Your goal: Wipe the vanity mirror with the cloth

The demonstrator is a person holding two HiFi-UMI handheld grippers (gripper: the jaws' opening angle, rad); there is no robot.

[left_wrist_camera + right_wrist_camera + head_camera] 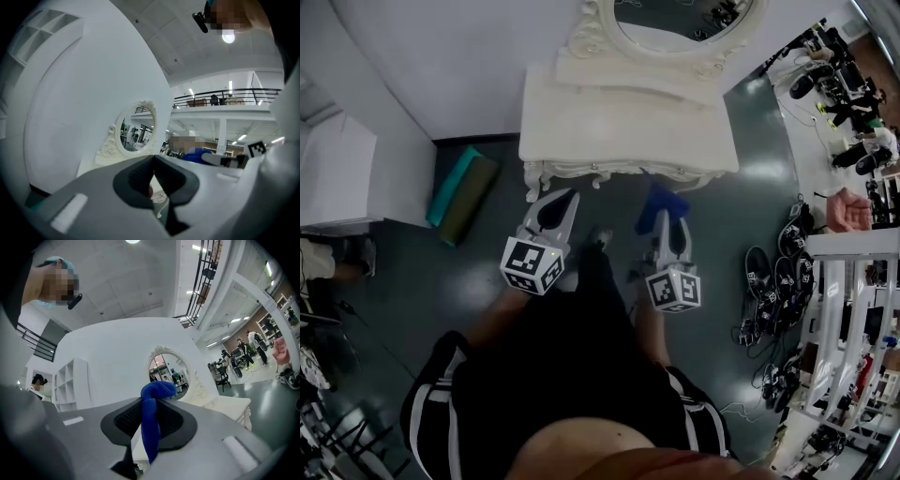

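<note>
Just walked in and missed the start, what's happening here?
A person stands in front of a white vanity table, a gripper in each hand. The right gripper is shut on a blue cloth, held short of the vanity mirror; wiping has not begun. The left gripper is shut and empty.

The white tabletop (619, 122) stands against the far wall and carries the oval mirror (689, 19) in a carved frame at its far edge. On the dark glossy floor (422, 281), a teal mat (461, 192) lies at the left and tangled cables (773, 281) at the right.
</note>
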